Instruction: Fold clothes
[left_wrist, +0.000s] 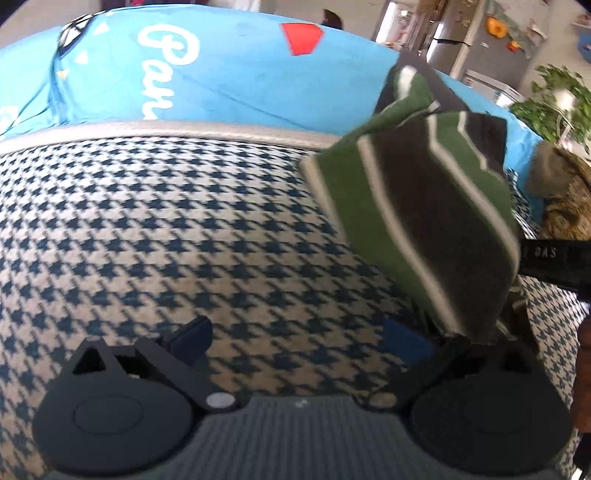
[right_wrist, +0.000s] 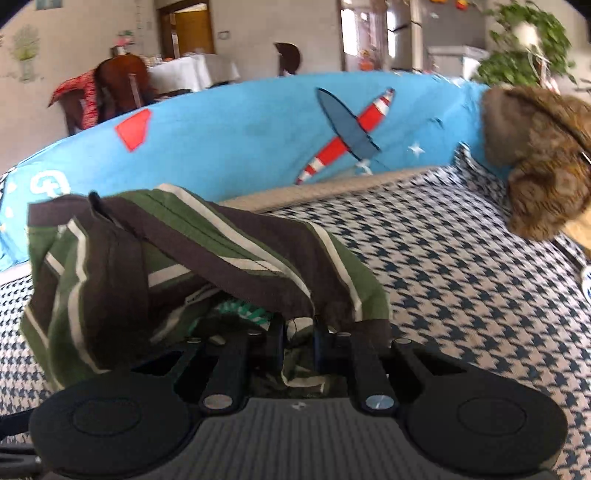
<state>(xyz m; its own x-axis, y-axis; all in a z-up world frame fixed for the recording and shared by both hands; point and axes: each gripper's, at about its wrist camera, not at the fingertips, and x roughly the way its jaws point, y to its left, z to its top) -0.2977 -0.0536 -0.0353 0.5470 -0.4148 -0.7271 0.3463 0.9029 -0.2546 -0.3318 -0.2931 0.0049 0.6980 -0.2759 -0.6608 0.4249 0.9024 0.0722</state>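
— What are you working over?

— A houndstooth-covered seat (left_wrist: 155, 229), navy on cream, with a bright blue cartoon-print cushion (left_wrist: 229, 74) along its back at twelve o'clock. A brown furry thing (right_wrist: 539, 162) sits at two o'clock in your right view, and a leafy plant (right_wrist: 524, 44) stands beyond it. Further back you have a dining table with a white cloth (right_wrist: 192, 72) and wooden chairs.

— And the garment?

— Your right tongs (right_wrist: 298, 338) are pinched together on the green-and-brown striped garment (right_wrist: 192, 251), which hangs bunched above the seat at nine o'clock. Your left tongs (left_wrist: 299, 338) stand wide apart, empty; the garment dangles at their three o'clock.
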